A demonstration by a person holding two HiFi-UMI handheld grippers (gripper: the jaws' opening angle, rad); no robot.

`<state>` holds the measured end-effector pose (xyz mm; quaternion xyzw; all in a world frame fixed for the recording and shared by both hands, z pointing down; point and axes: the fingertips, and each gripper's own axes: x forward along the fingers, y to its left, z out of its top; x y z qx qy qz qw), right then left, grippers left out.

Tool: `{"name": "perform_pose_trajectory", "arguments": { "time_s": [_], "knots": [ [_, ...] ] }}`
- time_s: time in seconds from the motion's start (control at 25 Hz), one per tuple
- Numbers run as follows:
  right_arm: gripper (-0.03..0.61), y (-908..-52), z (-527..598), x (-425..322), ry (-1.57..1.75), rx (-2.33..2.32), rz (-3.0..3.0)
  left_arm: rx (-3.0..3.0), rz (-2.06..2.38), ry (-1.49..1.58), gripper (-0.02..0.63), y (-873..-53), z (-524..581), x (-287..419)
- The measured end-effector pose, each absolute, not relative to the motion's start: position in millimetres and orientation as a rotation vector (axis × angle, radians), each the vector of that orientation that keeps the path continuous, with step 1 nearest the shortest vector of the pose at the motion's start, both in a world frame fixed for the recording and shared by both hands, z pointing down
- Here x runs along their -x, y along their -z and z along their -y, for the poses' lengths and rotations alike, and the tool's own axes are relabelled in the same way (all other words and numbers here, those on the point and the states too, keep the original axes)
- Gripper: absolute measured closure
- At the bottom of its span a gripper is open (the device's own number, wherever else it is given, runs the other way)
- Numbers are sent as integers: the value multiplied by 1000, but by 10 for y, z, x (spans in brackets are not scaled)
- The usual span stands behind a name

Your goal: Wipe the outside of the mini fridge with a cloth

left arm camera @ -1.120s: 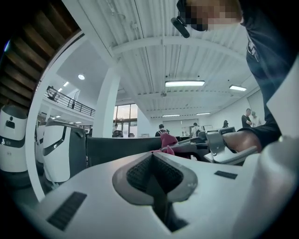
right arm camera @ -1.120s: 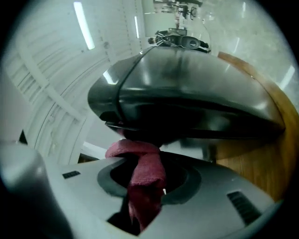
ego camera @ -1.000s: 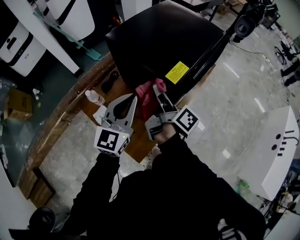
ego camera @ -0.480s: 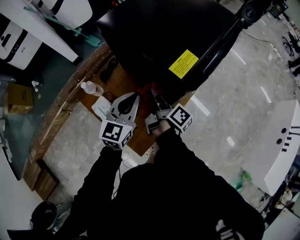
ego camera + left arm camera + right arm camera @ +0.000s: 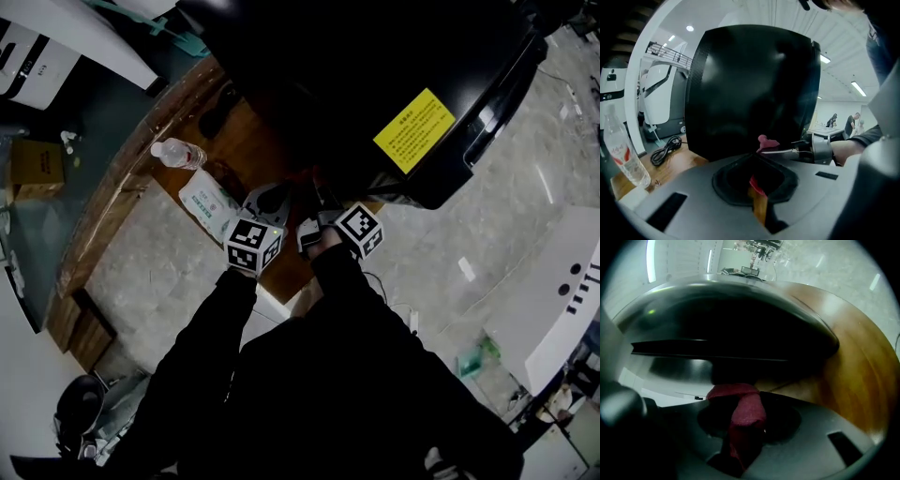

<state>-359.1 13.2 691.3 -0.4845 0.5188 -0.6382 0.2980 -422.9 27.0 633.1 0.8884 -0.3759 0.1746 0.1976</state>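
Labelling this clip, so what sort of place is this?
Likely a lab or workshop hall, not a home: big white machines stand on a polished stone floor, and strip lights hang above distant people.

The mini fridge [image 5: 375,66] was a glossy black box with rounded edges, standing on the wooden top [image 5: 862,376], with a yellow label [image 5: 414,129] stuck near one edge. Its dark side filled the left gripper view and gave back dim reflections. The cloth [image 5: 743,413] was a dark red rag, bunched into a thick fold and pinched between the jaws of my right gripper [image 5: 740,397]. Its loose end poked out past the tips, right up by the fridge's lower edge, though I couldn't tell whether it touched
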Motion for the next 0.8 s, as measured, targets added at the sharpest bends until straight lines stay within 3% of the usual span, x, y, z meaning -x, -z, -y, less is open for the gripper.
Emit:
{"name": "perform_pose_trajectory", "arguments": {
  "time_s": [0.4,0.8],
  "knots": [
    [442,-7809,-195,3533,1806,1375,-1218,-2382,1001,-618,607,-7204,-261,4190],
    [449,-7932,-279,3610,1812,1380,-1184,-2390,1095,-531,607,-6875,-502,4657]
  ]
}}
